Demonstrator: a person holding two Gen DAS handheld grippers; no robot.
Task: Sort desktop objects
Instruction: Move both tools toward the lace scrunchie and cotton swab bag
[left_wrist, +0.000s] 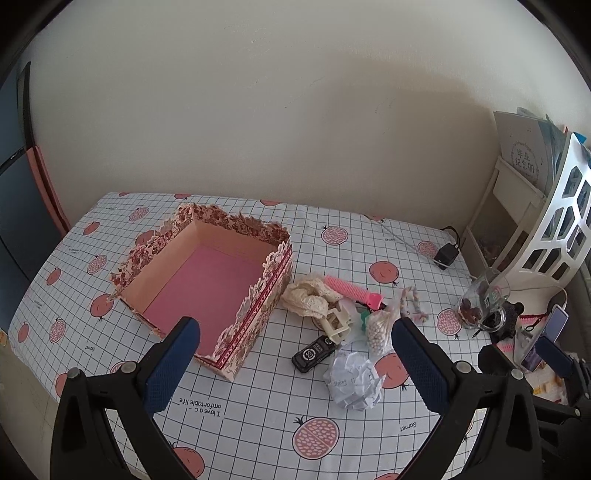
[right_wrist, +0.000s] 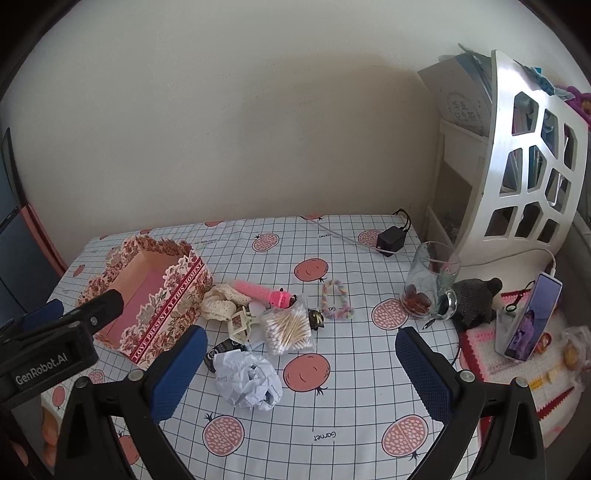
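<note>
Both grippers hover above the near edge of the table (right_wrist: 351, 435), tilted downward, each with its fingers spread wide and nothing between them. Closest to them lies the crumpled paper ball (right_wrist: 248, 384). From the right gripper (right_wrist: 299, 373) it sits just ahead and toward the left finger; from the left gripper (left_wrist: 295, 365) it sits ahead and toward the right finger. By that reading the ball lies between the two hands, and neither is plainly nearer.

Just beyond the ball, the clutter forms a band running left to right: a black flat object (right_wrist: 221, 352), partly tucked under the paper and hard to identify, a cream claw clip (right_wrist: 240, 325), a bag of cotton swabs (right_wrist: 290, 328), a pink comb (right_wrist: 258, 291) lying lengthwise across the view, lace fabric (right_wrist: 221, 302), and a pastel hair tie (right_wrist: 337, 300) set apart to the right.

The floral box (left_wrist: 266, 302) stands open and empty left of the pile, touching the lace. The left gripper seems better placed for it.

Farther right, a glass mug (right_wrist: 432, 284) stands near a phone (right_wrist: 532, 321); small items under the swab bag cannot be made out.
</note>
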